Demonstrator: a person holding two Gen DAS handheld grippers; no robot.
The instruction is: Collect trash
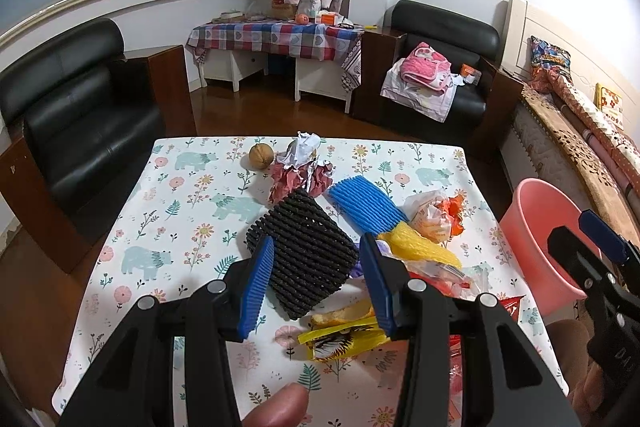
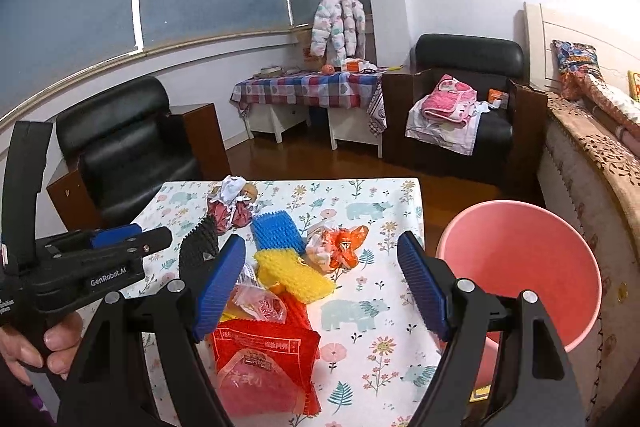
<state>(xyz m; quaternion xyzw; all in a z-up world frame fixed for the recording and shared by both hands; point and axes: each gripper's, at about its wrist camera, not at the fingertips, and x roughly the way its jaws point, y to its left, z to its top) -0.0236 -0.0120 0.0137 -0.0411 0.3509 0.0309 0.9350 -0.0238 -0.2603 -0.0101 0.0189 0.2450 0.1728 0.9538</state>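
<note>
**Over the littered table, both grippers spread and empty**

Across the middle of both views lies a table (image 1: pixel 132 211) with a bear-and-flower cloth, and the trash is heaped along its centre. The left gripper (image 1: pixel 320 285) sits low in the left wrist view with its blue pads wide apart, framing the black foam net (image 1: pixel 304 251) without touching it as far as I can tell. The right gripper (image 2: pixel 322 287) is likewise spread, holding nothing, above a red snack bag (image 2: pixel 264 359) at the bottom centre of its view.

Other litter includes:
- a blue foam net (image 1: pixel 364 203) and a yellow foam net (image 1: pixel 420 247), overlapping just right of centre;
- a crumpled orange-and-white wrapper (image 1: pixel 436 215) beside them;
- crumpled red and white paper (image 1: pixel 300 171) further back, with a walnut (image 1: pixel 261 156) near it;
- a yellow wrapper (image 1: pixel 344 341) and orange peel (image 1: pixel 344 313) at the near edge.

A pink bin (image 2: pixel 520 275) stands off the table's right side, at the right of both views, its mouth open and unobstructed.

Judging by this, collection is at an early pick: nothing is gripped, and much remains on the cloth. The likely next move is for the left gripper to drop around the black net and pinch it. The foam is soft and springy, so a firm close across its width should hold. It must then be carried rightward over the pile to the bin.
</note>
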